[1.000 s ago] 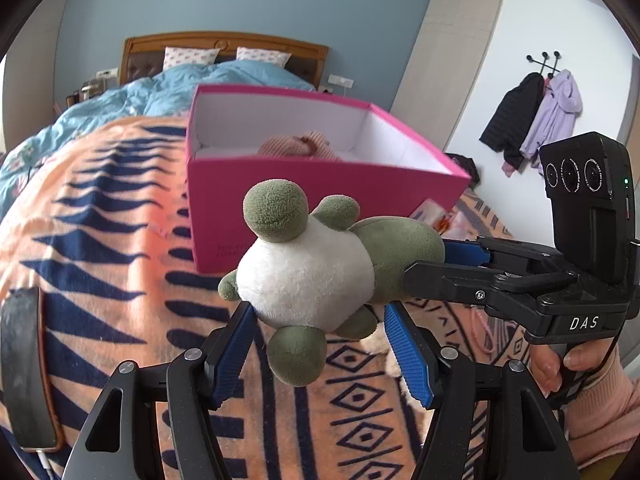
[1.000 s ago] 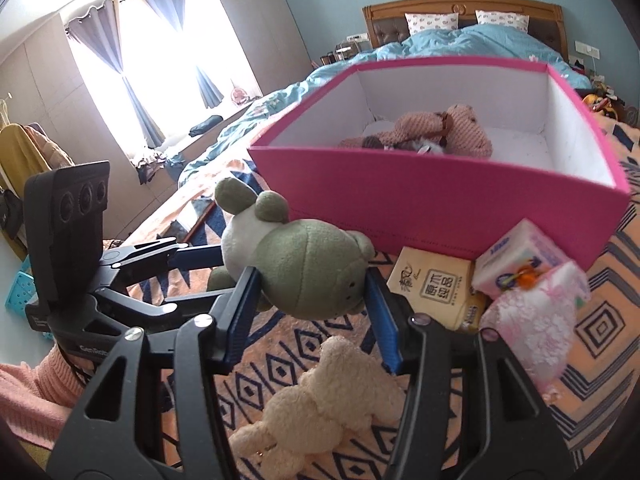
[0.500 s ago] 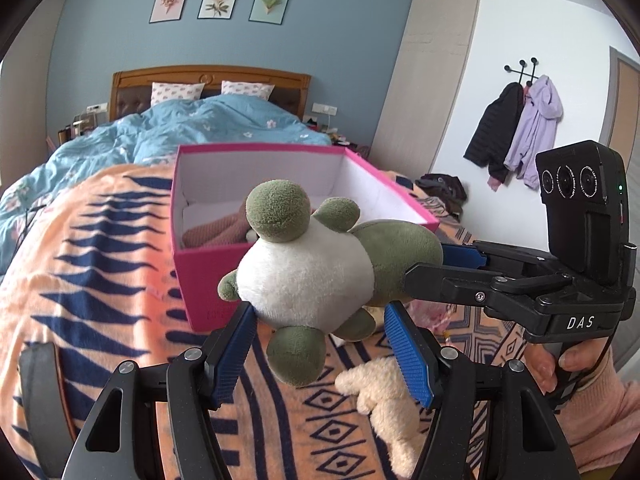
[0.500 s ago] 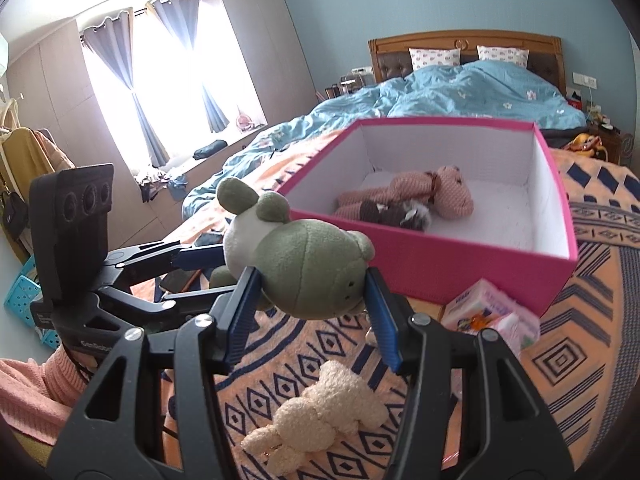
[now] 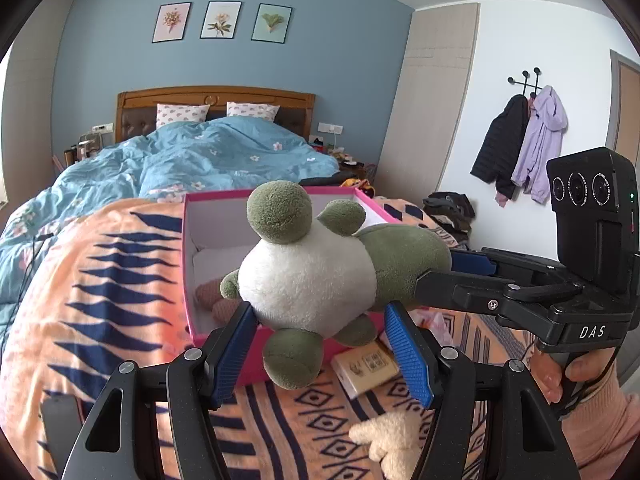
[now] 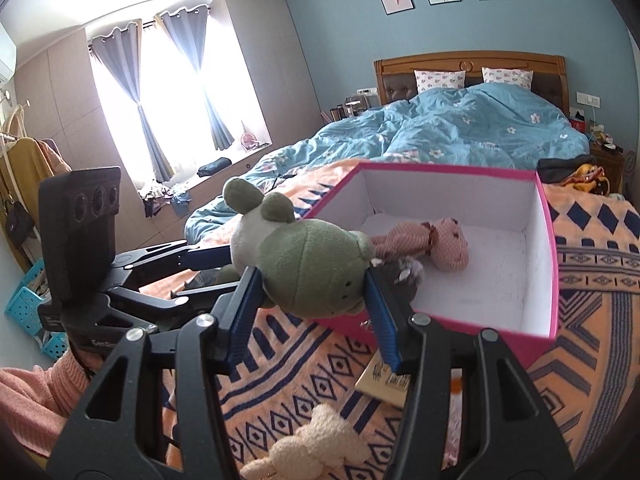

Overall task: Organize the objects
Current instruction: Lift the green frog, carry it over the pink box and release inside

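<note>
A green and white plush toy (image 5: 316,276) hangs in the air between both grippers, above the bed and in front of the pink box (image 5: 188,280). My left gripper (image 5: 324,344) is shut on its white belly. My right gripper (image 6: 312,304) is shut on its green head (image 6: 316,268). The right gripper also shows in the left wrist view (image 5: 456,280), coming in from the right. The open pink box (image 6: 548,280) holds a pink plush (image 6: 448,244) and a dark small toy (image 6: 404,276).
A cream plush (image 6: 316,444) lies on the orange patterned blanket (image 5: 100,280) below the grippers. A tan packet (image 5: 364,364) lies by the box's front. A blue duvet (image 6: 460,124) covers the far bed. A blue basket (image 6: 28,308) stands at left.
Both grippers have risen with the green plush, so the box sits lower and farther and its inside shows more. The grip on the plush is unchanged.
</note>
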`<state>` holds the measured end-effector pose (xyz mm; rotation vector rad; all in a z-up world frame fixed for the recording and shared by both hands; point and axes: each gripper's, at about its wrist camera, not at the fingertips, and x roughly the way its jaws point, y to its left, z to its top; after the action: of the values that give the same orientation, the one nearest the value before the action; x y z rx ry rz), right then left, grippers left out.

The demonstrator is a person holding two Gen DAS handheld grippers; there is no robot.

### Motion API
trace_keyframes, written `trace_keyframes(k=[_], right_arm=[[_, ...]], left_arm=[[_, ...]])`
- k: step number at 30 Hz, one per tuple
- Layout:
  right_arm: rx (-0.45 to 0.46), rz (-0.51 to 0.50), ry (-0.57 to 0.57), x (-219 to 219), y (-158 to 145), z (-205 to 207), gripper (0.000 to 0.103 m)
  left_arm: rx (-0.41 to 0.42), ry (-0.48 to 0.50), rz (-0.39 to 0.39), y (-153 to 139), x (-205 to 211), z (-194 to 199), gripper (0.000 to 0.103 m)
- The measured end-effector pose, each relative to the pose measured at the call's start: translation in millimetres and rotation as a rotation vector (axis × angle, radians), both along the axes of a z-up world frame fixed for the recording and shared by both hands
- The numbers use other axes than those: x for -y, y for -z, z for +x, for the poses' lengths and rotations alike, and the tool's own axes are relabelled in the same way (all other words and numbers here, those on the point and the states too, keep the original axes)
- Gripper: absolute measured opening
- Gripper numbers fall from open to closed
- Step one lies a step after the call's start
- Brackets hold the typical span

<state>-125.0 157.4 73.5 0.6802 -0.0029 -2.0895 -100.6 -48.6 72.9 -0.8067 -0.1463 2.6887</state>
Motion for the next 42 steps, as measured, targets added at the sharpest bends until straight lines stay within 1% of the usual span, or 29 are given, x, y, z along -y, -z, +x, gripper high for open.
trace_keyframes(k=[8,12,20,29,34,38,42], right_arm=[[-0.021,-0.017,0.005,4.6,-15.3,-18.7,0.055],[-0.008,-0.029,0.006,7.6,-19.1,-28.4,0.055],[0.038,-0.046,0.009,14.2,-18.0,-52.7,0.055],[0.065,-0.032,0.026,24.9,-13.7,-73.9,0.055],[0.076,-0.006,0.039,35.1,-10.7,-87.8,0.055],[0.11,0.016,0.047,45.6,-4.2,-108.9,0.055],[0.14,0.044,0.067,56.9,2.0,-128.5,0.053]], left_arm=[[-0.014,-0.019,-0.016,-12.1,3.6,-22.8,0.067],[-0.015,-0.034,-0.023,-13.5,6.0,-32.6,0.067],[0.013,-0.053,-0.037,-5.5,8.8,-53.2,0.067],[0.062,-0.077,-0.048,7.1,11.3,-85.2,0.067],[0.099,-0.09,-0.035,13.9,18.5,-105.2,0.067],[0.134,-0.104,-0.035,21.8,23.4,-123.3,0.067],[0.182,-0.128,-0.045,31.9,28.1,-144.0,0.067]])
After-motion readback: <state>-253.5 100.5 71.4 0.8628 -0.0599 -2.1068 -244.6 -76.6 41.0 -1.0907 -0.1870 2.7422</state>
